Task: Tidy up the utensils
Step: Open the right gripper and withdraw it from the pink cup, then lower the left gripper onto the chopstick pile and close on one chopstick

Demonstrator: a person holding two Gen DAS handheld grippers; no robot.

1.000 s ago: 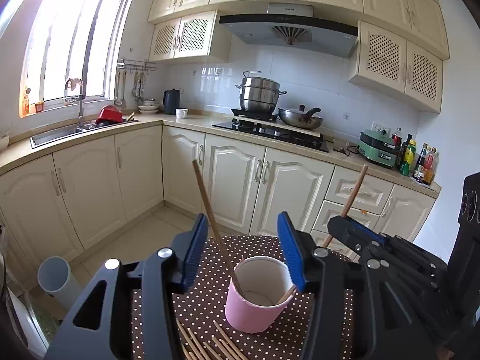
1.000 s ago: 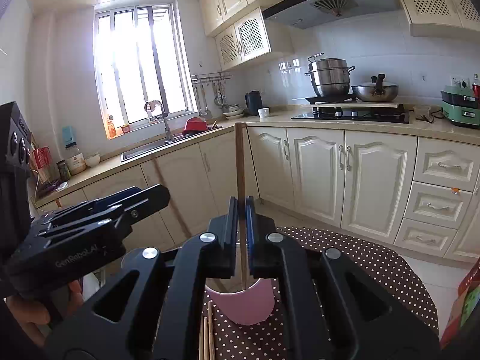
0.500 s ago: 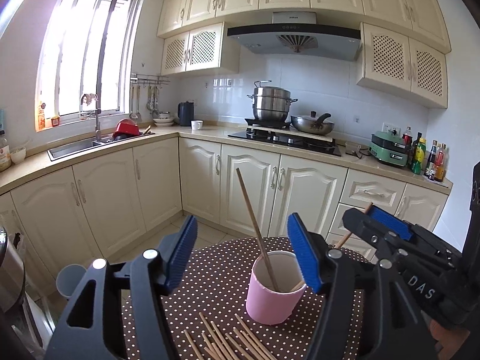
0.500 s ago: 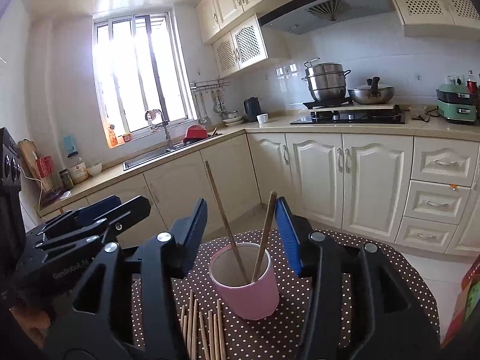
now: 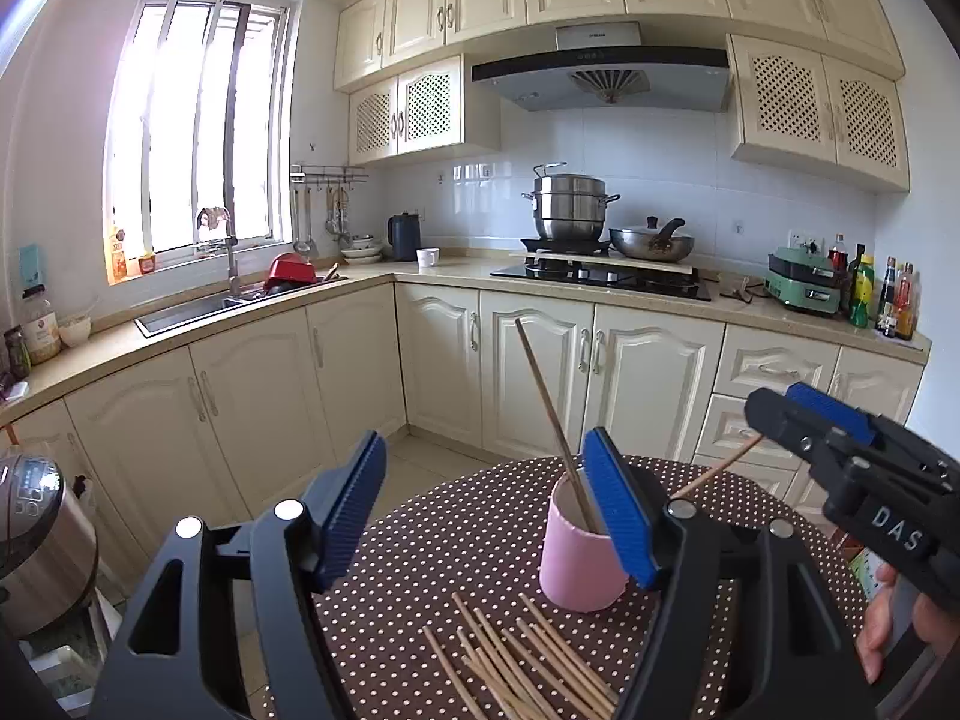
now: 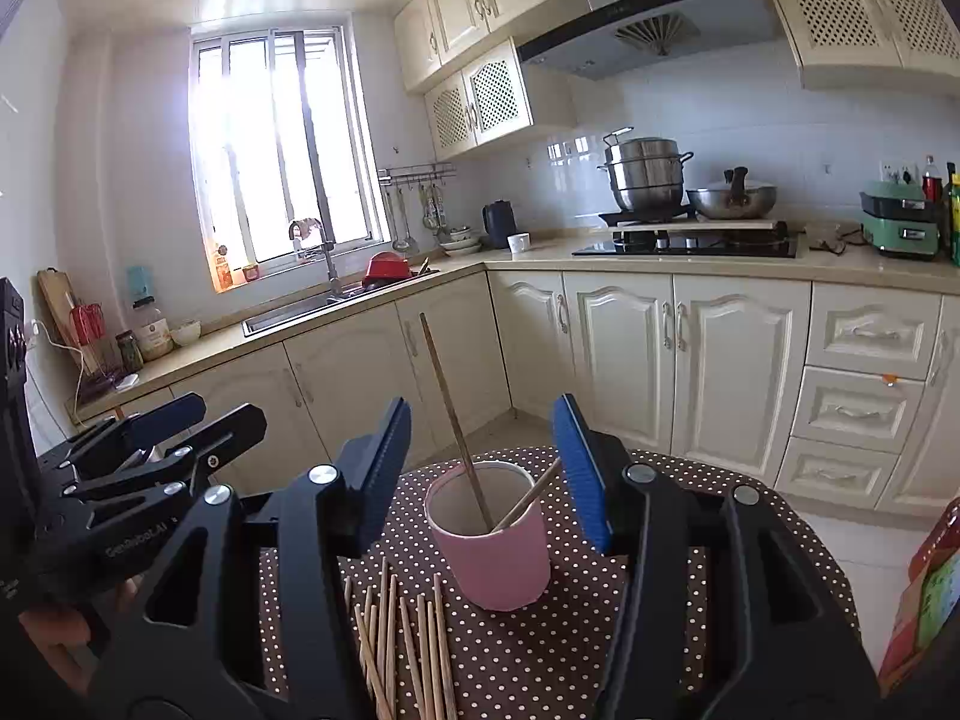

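chopsticks (image 6: 414, 642): wood | cup (image 6: 498, 552): matt pink | tablecloth (image 6: 540, 648): dotted cloth

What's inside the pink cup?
Two chopsticks stand in the pink cup, leaning against its rim on opposite sides. The near wall hides the cup's bottom, so anything lying there cannot be seen.

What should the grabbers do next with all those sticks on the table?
Probably lower one open gripper to the loose chopsticks lying on the dotted table and pinch one. Only two chopsticks stand in the pink cup, and both grippers' fingers are empty.
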